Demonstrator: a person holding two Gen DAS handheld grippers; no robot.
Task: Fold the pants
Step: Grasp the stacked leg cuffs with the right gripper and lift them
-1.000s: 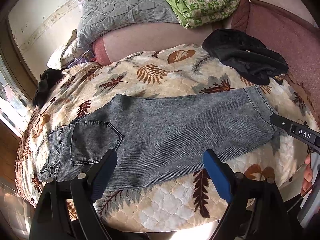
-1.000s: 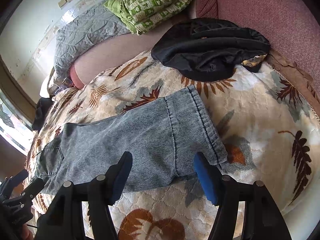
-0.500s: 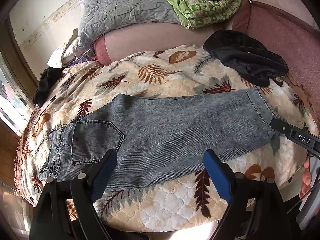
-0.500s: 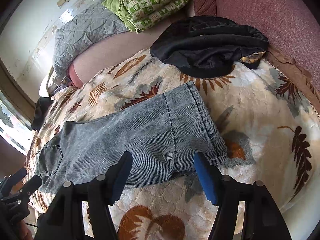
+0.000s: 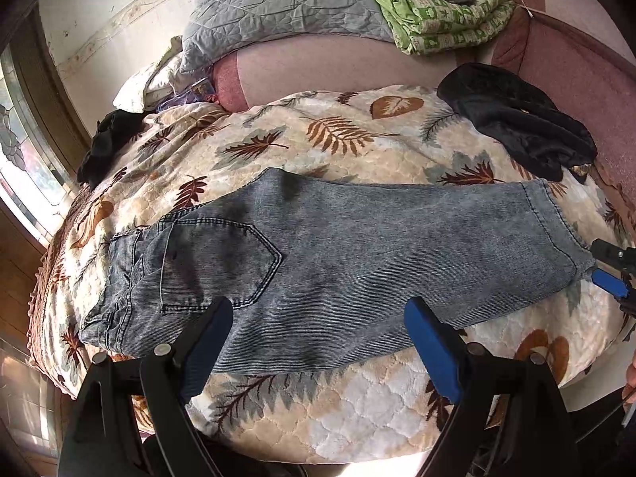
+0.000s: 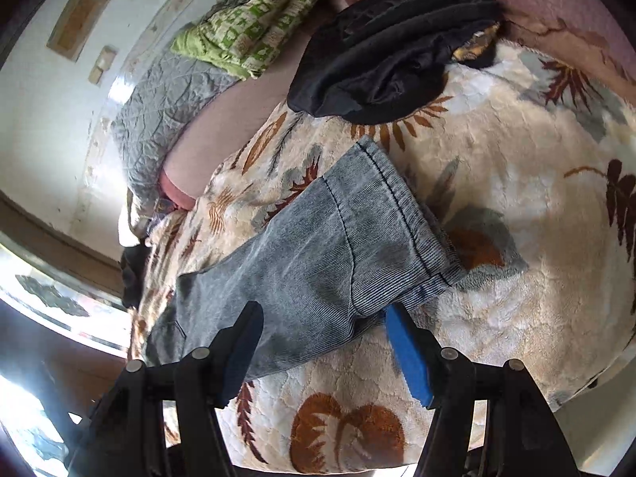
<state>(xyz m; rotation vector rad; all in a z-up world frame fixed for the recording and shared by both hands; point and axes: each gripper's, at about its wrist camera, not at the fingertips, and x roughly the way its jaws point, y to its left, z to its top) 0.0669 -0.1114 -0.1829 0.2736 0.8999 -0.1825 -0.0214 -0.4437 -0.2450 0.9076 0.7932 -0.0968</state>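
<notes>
Grey washed jeans lie flat across a leaf-patterned bedspread, folded lengthwise, waistband and back pocket at the left, hem at the right. My left gripper hovers open over the near edge of the jeans at the seat and thigh, nothing between its blue pads. In the right wrist view the jeans' hem runs diagonally, and my right gripper stands open at the near hem corner, its right pad close beside the corner. The right gripper's fingers also show at the hem in the left wrist view.
A black garment lies at the far right of the bed. A grey quilt and a green patterned blanket are piled on the pink sofa back. Another dark cloth sits at the far left. A window stands left.
Both grippers have come in closer to the jeans. The right gripper has rolled, so its view tilts, and it now sits at the near hem corner. Openings look unchanged.
</notes>
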